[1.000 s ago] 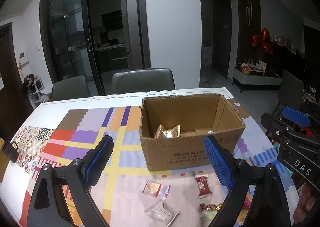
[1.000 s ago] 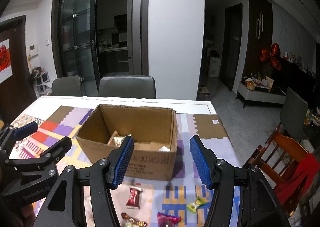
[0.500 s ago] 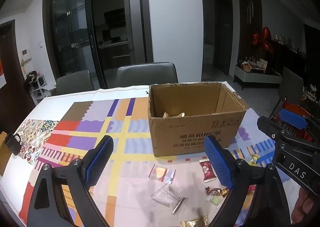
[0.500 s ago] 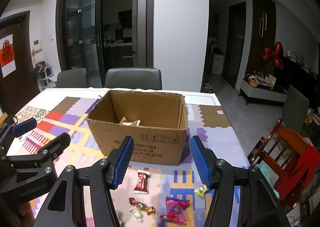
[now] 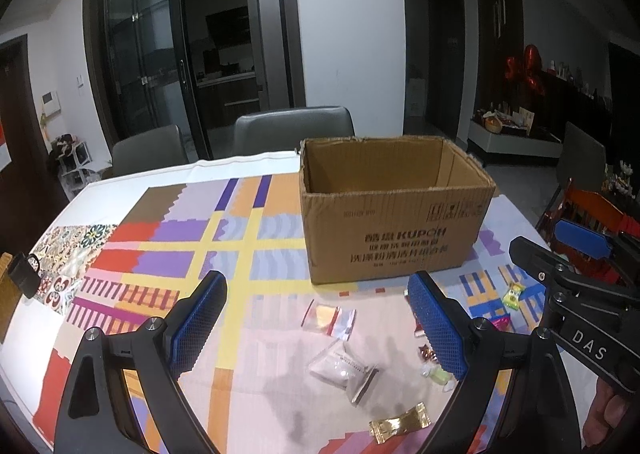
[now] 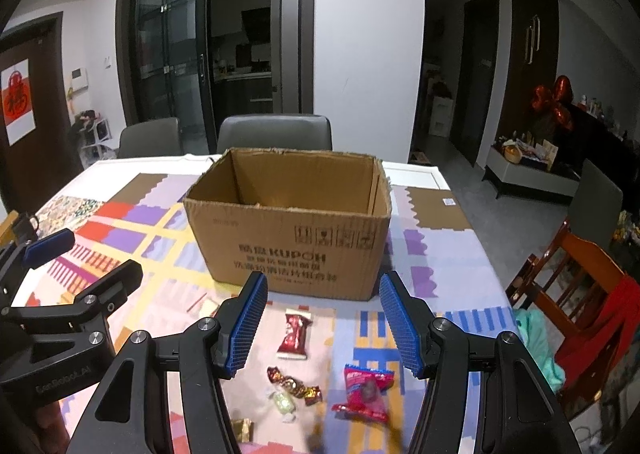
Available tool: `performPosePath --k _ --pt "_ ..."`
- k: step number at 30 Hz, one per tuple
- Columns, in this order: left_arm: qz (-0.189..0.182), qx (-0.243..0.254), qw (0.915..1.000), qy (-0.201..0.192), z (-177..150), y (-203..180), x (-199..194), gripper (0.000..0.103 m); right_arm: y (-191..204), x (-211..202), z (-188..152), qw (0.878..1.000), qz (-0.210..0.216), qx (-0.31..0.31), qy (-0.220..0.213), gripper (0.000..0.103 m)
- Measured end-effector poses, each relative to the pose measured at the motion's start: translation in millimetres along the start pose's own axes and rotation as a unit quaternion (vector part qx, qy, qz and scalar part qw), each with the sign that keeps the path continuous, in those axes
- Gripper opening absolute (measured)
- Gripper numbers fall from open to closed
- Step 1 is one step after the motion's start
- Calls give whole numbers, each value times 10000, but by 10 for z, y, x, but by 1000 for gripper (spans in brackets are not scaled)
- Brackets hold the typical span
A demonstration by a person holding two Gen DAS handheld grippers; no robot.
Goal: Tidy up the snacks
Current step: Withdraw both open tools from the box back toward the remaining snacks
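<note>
Hovering over the near edge of the table [image 5: 132, 182], the left gripper [image 5: 316, 330] stands wide open with nothing between its blue pads. In its view the cardboard box [image 5: 392, 230] sits open-topped on the patterned cloth; from this low angle its floor is hidden, so what it holds cannot be told. Loose on the cloth in front of it: a clear packet with a gold square [image 5: 329, 320], a clear wrapped sweet [image 5: 343, 366], a gold bar wrapper [image 5: 399, 423], a yellow-green sweet [image 5: 513, 295] off to the right. Right-wrist view: the right gripper [image 6: 322, 328] is also open, about half spread, empty. Below it lie a dark red packet [image 6: 295, 336], a brown twisted sweet [image 6: 294, 385], a pale green sweet [image 6: 283, 402] and a bright red packet [image 6: 366, 392], all just in front of the box, none touching it. Judgement: sorting is unfinished; at least eight snacks are on the table, neither gripper carries one, and each wants picking up and dropping in the box.
</note>
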State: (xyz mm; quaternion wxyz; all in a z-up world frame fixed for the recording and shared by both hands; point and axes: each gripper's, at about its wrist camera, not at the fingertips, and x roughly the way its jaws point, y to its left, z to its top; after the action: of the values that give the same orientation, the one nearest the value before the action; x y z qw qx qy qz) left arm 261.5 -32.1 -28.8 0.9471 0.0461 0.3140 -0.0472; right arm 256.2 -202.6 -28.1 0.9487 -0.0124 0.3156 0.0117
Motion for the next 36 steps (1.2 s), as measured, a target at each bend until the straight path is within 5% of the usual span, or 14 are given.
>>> performPosePath --k 36 --pt "-11 -56 9987 499 -983 -190 -48 93 147 51 -877 9967 419 -518 457 60"
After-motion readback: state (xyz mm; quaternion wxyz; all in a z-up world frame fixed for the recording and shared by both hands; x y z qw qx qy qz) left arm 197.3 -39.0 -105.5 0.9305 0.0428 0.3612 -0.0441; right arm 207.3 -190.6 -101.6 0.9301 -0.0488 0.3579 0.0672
